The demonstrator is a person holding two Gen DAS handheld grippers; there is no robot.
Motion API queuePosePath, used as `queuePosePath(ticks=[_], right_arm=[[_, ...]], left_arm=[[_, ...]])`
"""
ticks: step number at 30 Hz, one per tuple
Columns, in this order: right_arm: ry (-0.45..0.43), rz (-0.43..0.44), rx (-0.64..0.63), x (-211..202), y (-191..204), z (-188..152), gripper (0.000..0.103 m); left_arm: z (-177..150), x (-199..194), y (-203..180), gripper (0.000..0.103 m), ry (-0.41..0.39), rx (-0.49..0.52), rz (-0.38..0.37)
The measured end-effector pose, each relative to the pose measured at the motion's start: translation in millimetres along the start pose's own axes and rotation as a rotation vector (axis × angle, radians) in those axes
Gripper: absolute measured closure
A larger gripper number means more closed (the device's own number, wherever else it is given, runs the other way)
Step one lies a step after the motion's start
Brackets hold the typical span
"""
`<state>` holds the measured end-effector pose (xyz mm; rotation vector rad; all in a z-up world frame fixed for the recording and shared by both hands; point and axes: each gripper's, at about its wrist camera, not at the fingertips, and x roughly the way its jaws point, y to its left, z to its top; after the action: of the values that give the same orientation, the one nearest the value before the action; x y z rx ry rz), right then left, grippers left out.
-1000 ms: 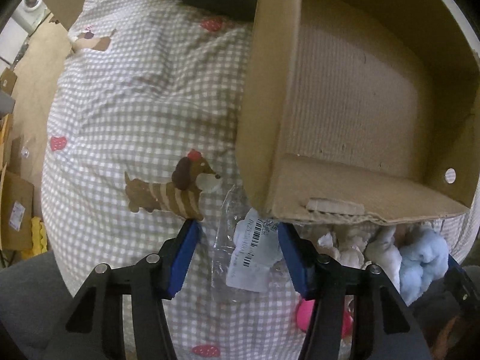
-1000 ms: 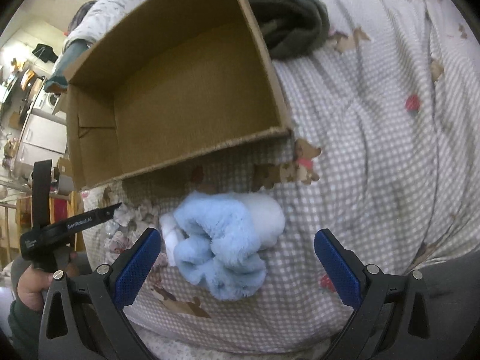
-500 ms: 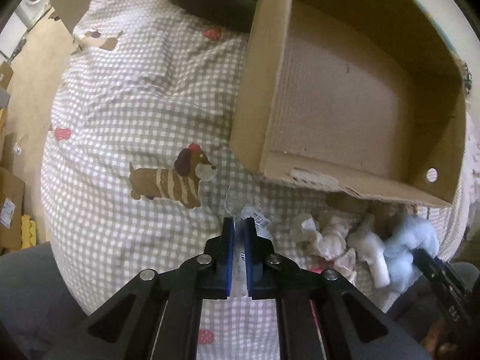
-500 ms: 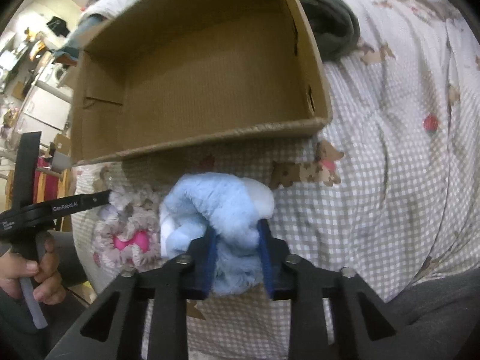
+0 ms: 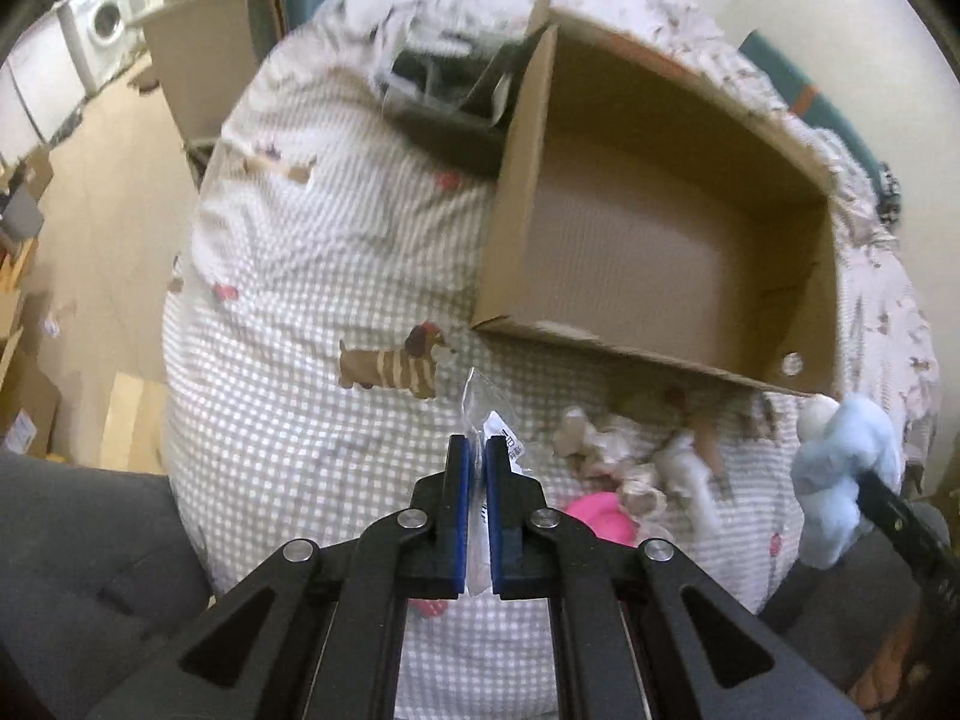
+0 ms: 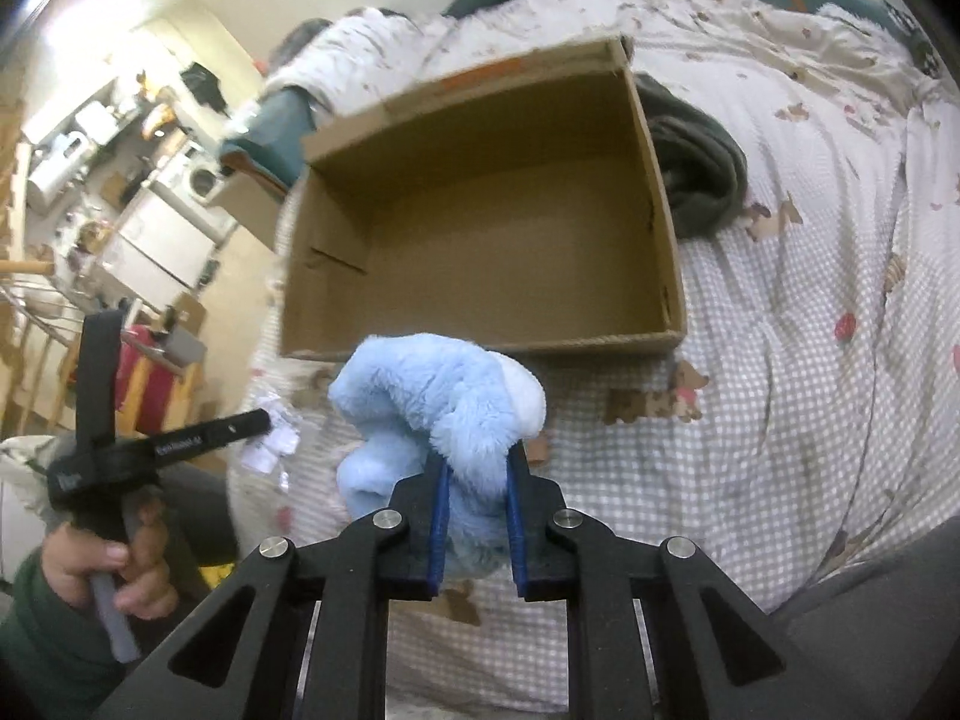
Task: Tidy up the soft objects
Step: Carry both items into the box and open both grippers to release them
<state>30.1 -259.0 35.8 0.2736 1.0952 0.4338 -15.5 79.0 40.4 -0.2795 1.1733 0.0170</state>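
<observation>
My left gripper [image 5: 475, 444] is shut on a clear plastic bag [image 5: 489, 414] with a white label and holds it above the checked bedcover [image 5: 300, 408]. The right gripper [image 6: 477, 468] pinches a fluffy light-blue plush [image 6: 438, 384] with a white part; its jaws are still closing on it, pads pressed into the pile. It hangs just in front of the open cardboard box [image 6: 660, 210], whose inside looks bare. In the left wrist view the same plush [image 5: 840, 468] shows at the right edge, the box [image 5: 516, 204] beyond.
A crumpled beige soft thing with a pink centre [image 5: 600, 510] and a white piece [image 5: 690, 480] lie on the cover before the box. A dark grey garment [image 6: 702, 168] sits against the box's side. A hand [image 6: 120, 564] holds the left gripper's handle.
Both grippers went from open to closed, the left on the plastic bag, the right on the blue plush. Both then rose off the bedcover with their loads.
</observation>
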Motion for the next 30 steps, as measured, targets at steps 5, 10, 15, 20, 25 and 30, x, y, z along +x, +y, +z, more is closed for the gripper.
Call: queuePosePath(ticks=[5,10,15,20,25,30], right_arm=[[-0.052,0.012,-0.023,-12,18,16,0.085],[-0.089,0.008,-0.036,-7,22,42,0.085],[-0.122,-0.001,-0.056,-2,20,73,0.085],[-0.160,-0.012,-0.042,15,10,92,0.085],[-0.142,-0.036,-0.004,53,-7,98,0.085],[-0.089,-0.096,-0.017,79,-12,91,0.085]], left_arm=[[10,-34,-24,0.098,-0.085,0.031,-0.014],[45,-14,-46,0.098,-0.142,0.057,-0.028],[86,-17,-68,0.098,-0.196,0.108,-0.011],[115,2,-86,0.098,-0.205,0.144,0.003],[119,39,-100,0.098,-0.208,0.193,0.014],[107,83,-100,0.098,-0.164,0.201,0.064]])
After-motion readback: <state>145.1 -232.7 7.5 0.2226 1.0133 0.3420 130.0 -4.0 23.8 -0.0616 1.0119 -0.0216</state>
